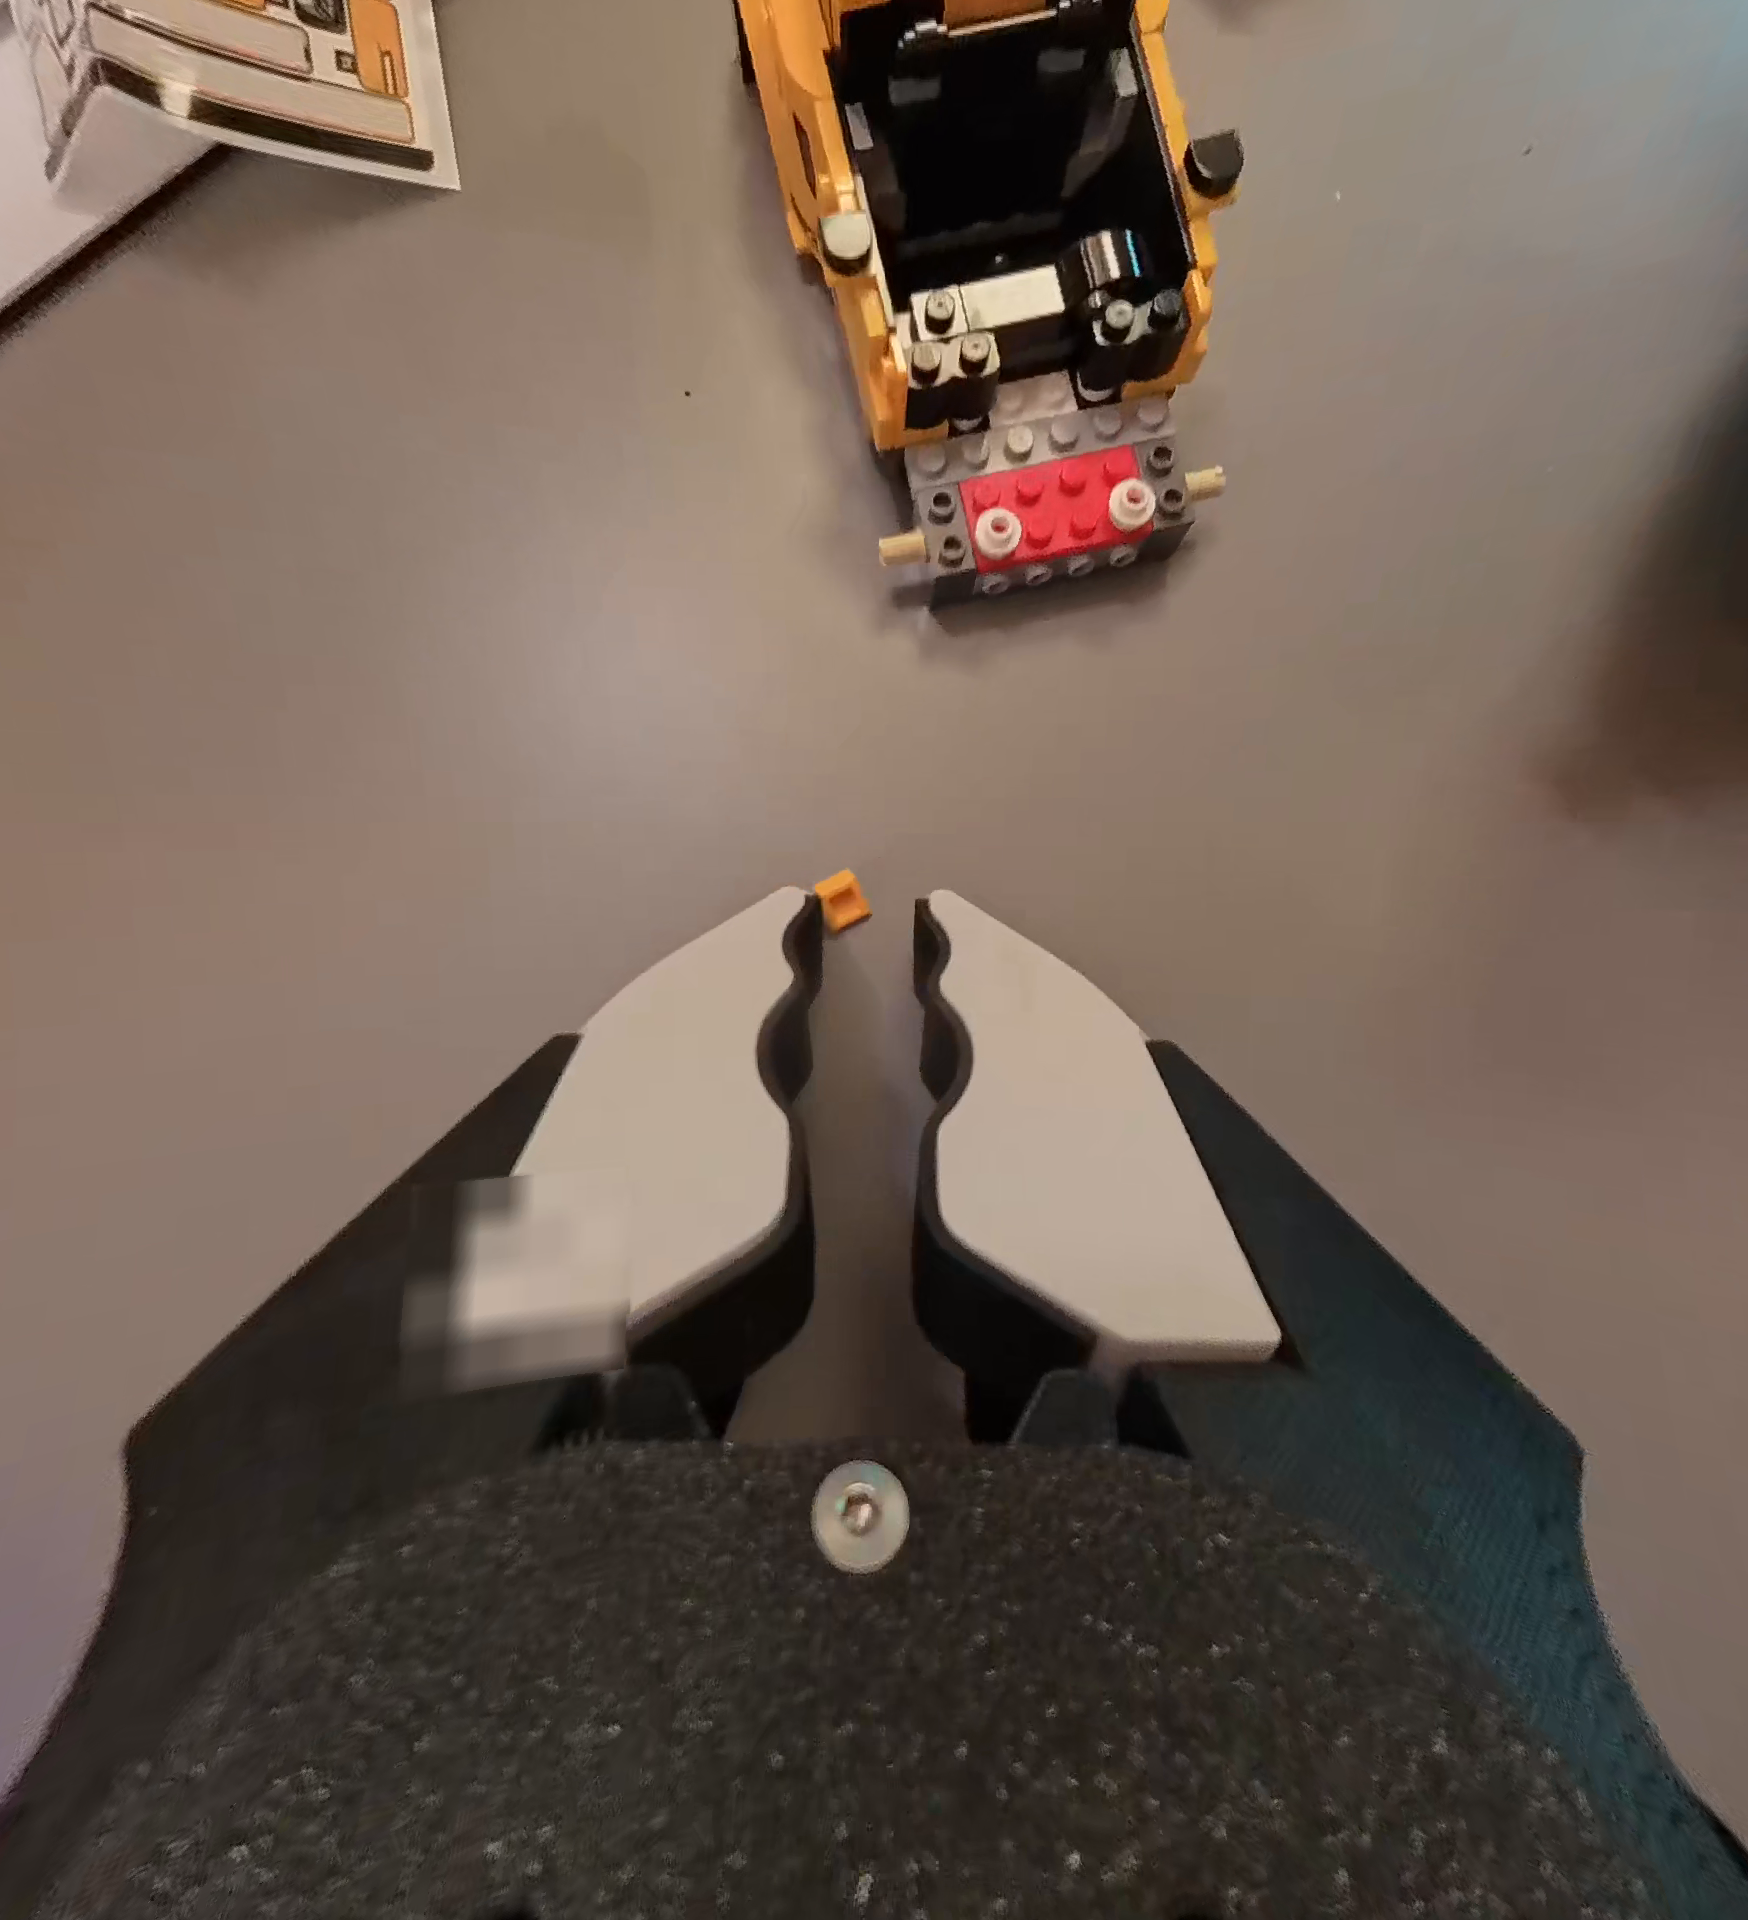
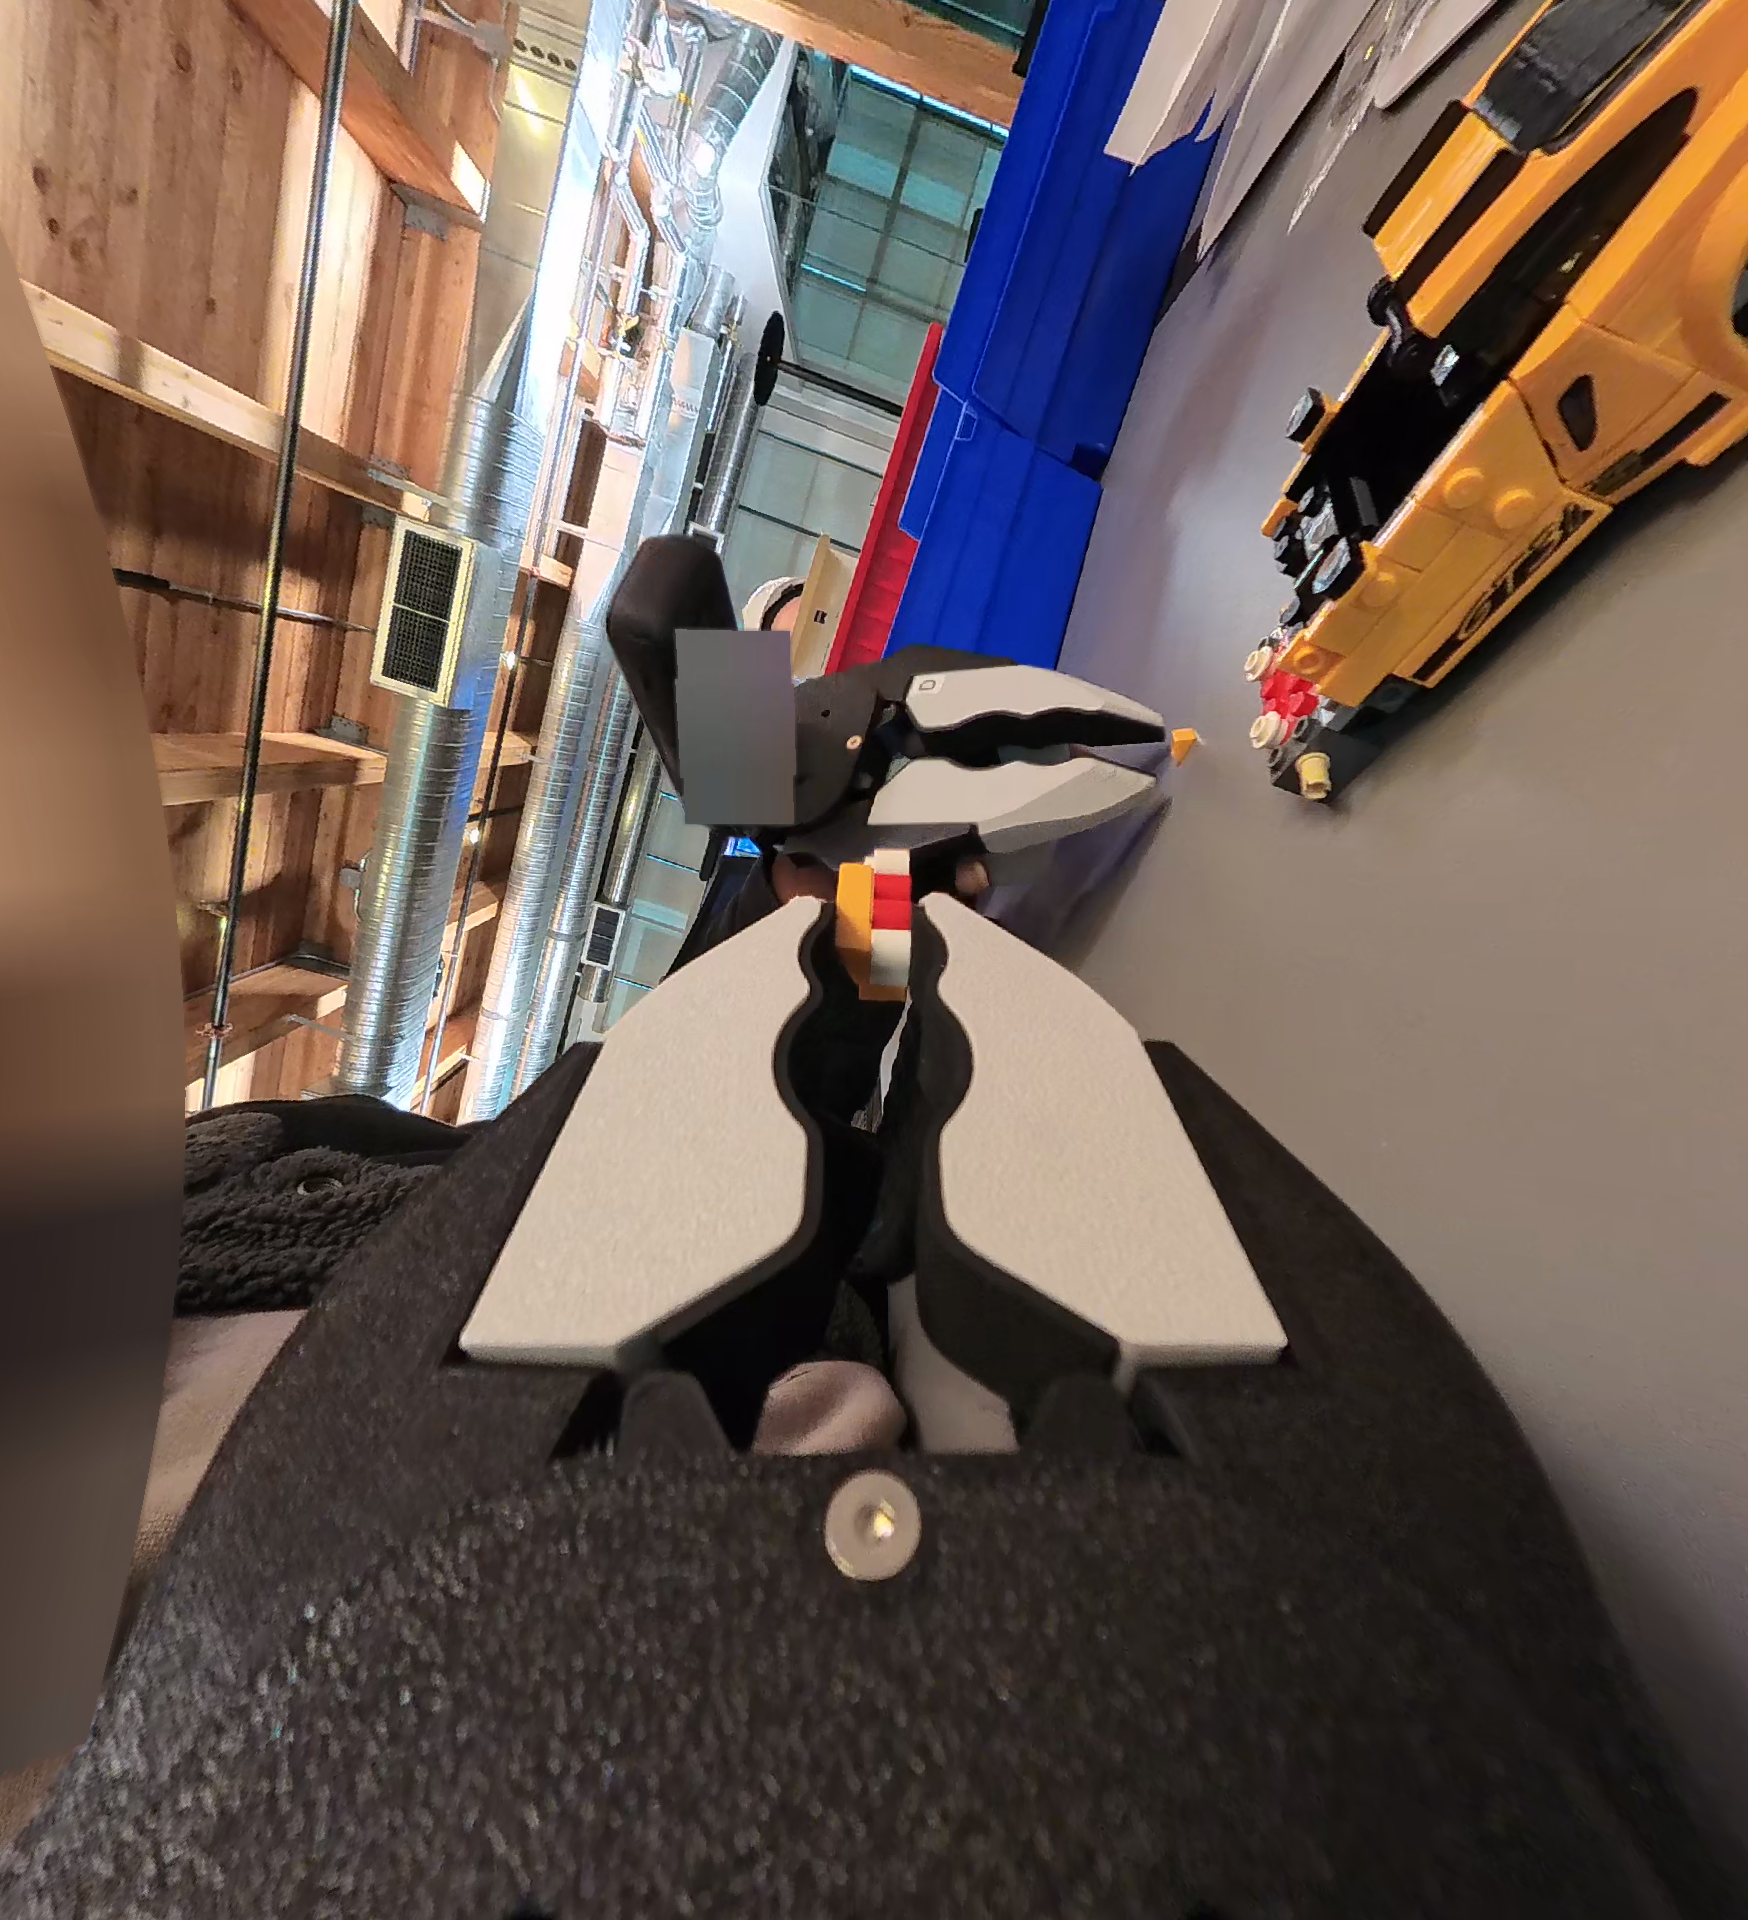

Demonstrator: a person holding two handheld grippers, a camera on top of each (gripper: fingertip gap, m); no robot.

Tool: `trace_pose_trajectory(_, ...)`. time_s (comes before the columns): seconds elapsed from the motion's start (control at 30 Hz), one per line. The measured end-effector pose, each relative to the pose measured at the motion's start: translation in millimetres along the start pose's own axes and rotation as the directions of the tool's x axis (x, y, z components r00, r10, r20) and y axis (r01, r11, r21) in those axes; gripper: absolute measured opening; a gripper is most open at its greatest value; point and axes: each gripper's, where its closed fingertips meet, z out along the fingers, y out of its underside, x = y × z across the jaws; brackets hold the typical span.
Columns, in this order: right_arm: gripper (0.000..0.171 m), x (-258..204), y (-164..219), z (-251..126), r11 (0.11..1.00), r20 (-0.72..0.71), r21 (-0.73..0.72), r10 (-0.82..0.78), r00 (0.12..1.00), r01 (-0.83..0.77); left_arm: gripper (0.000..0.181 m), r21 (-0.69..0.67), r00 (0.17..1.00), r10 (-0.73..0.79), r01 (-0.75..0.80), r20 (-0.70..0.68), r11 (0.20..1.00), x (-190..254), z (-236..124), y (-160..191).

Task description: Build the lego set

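One yellow-and-black brick car (image 1: 995, 239) on grey counter (image 1: 434, 675); left gripper (image 1: 862, 914), jaws parted, beside one small orange piece (image 1: 842, 899); right gripper (image 2: 875, 935) clamps one orange-red-white brick stack (image 2: 878, 930).

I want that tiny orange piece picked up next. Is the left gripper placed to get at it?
Probably yes: the small orange piece lies on the bare table at the left gripper tips, jaws slightly parted, nothing between.

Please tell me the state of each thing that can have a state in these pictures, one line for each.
left gripper: open, narrow gap, holding nothing.
small orange piece: on the table, at the left gripper's tips, not gripped.
right gripper: shut on small brick stack.
yellow car: unfinished, cabin open, red plate exposed.
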Motion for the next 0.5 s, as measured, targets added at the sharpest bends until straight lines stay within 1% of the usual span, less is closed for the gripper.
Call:
trace_pose_trajectory(0.1, 0.013, 0, 0, 0, 1.000, 0.001, 0.000, 0.001, 1.000, -0.001, 0.012, -0.020, 0.999, -0.036, 0.036, 0.004, 0.999, -3, 4, -4)
trace_pose_trajectory(0.2, 0.013, 0, 0, 0, 1.000, 0.003, -0.001, 0.001, 1.000, -0.001, 0.011, -0.082, 0.997, -0.081, 0.082, 0.012, 0.993, -10, 6, -2)
trace_pose_trajectory(0.3, 0.013, -1, 0, 0, 1.000, 0.006, 0.000, 0.001, 1.000, -0.001, 0.009, -0.113, 0.997, -0.082, 0.082, 0.012, 0.990, -13, 8, -2)
trace_pose_trajectory(0.4, 0.013, -1, 0, -1, 1.000, 0.009, 0.002, 0.001, 1.000, -0.001, 0.006, -0.131, 0.999, -0.050, 0.048, -0.007, 0.990, -10, 10, -4)
trace_pose_trajectory(0.43, 0.013, -1, 0, -1, 1.000, 0.010, 0.003, 0.002, 1.000, -0.002, 0.006, -0.123, 0.999, -0.042, 0.038, -0.032, 0.992, -6, 10, -6)
trace_pose_trajectory(0.5, 0.013, -2, -1, -1, 1.000, 0.010, 0.003, 0.001, 1.000, -0.001, 0.006, -0.033, 0.992, -0.044, 0.041, -0.122, 0.999, 8, 10, -21)
